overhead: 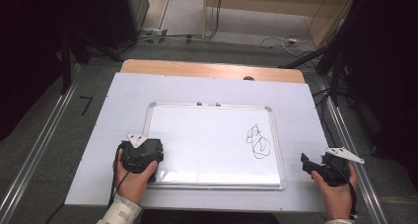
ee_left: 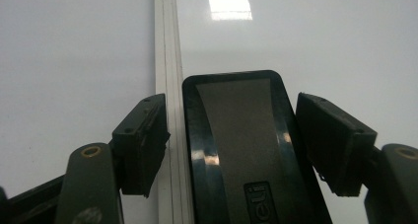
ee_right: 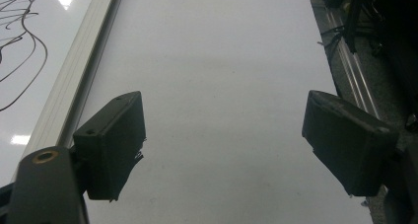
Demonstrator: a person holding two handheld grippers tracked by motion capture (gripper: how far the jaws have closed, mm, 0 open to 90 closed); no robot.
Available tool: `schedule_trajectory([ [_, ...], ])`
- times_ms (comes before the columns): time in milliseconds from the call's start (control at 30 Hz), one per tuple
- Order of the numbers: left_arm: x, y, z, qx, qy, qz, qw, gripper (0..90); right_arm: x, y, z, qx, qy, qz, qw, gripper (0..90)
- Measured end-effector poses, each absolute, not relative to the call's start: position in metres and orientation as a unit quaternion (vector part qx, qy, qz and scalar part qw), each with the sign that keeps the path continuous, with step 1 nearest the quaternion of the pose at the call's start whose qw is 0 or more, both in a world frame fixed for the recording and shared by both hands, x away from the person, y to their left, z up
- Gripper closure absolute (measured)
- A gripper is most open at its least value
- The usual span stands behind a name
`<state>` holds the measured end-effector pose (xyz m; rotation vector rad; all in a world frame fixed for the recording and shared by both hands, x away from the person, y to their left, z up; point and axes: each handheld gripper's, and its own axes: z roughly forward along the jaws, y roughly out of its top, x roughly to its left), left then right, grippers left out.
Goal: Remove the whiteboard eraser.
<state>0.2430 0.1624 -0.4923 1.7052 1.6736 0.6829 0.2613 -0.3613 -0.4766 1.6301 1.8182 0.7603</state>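
A whiteboard (overhead: 212, 135) lies flat on the white table cover, with a black scribble (overhead: 258, 141) near its right side. At its near left corner my left gripper (overhead: 150, 146) stands open. In the left gripper view, its jaws sit either side of a black eraser (ee_left: 236, 135), a small gap on each side. The eraser rests on the board just inside the frame (ee_left: 167, 61). My right gripper (overhead: 315, 157) hovers open over the bare cover right of the board. The right gripper view shows nothing between its fingertips (ee_right: 224, 103), with the scribble (ee_right: 22, 41) and board frame (ee_right: 84, 71) at its left.
The white cover (overhead: 128, 91) tops a wooden table (overhead: 212, 68). Two small dark magnets (overhead: 199, 103) sit on the board's far frame. Metal rails (overhead: 39, 150) run along the floor at both sides, and cables (overhead: 276, 41) lie behind the table.
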Motion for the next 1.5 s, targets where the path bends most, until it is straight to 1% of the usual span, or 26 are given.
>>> schedule_trajectory([
  [33, 0.243, 0.162, -0.493, 0.651, 0.637, 0.259, 0.322, 31.5, 0.261, -0.361, -0.477, 0.610, 0.681, 0.285, 0.288, 15.5],
  [100, 0.243, 0.160, -0.494, 0.656, 0.636, 0.256, 0.317, 34.6, 0.261, -0.361, -0.477, 0.611, 0.681, 0.285, 0.287, 15.5],
  [333, 0.244, 0.158, -0.495, 0.659, 0.633, 0.257, 0.313, 36.8, 0.261, -0.361, -0.477, 0.611, 0.681, 0.285, 0.286, 15.5],
  [467, 0.245, 0.157, -0.494, 0.675, 0.616, 0.256, 0.314, 39.0, 0.261, -0.361, -0.476, 0.611, 0.680, 0.286, 0.286, 15.5],
  [700, 0.245, 0.154, -0.496, 0.668, 0.621, 0.264, 0.313, 38.5, 0.261, -0.361, -0.476, 0.613, 0.679, 0.285, 0.287, 15.5],
  [900, 0.247, 0.150, -0.499, 0.668, 0.625, 0.271, 0.300, 35.6, 0.261, -0.361, -0.477, 0.612, 0.680, 0.284, 0.287, 15.5],
  [1133, 0.247, 0.150, -0.498, 0.671, 0.624, 0.267, 0.299, 40.0, 0.261, -0.361, -0.477, 0.613, 0.680, 0.284, 0.286, 15.5],
  [1367, 0.247, 0.151, -0.497, 0.677, 0.616, 0.263, 0.304, 40.6, 0.262, -0.361, -0.477, 0.613, 0.680, 0.284, 0.285, 15.5],
  [1500, 0.247, 0.153, -0.495, 0.673, 0.616, 0.263, 0.313, 40.6, 0.264, -0.360, -0.478, 0.613, 0.681, 0.283, 0.284, 15.5],
])
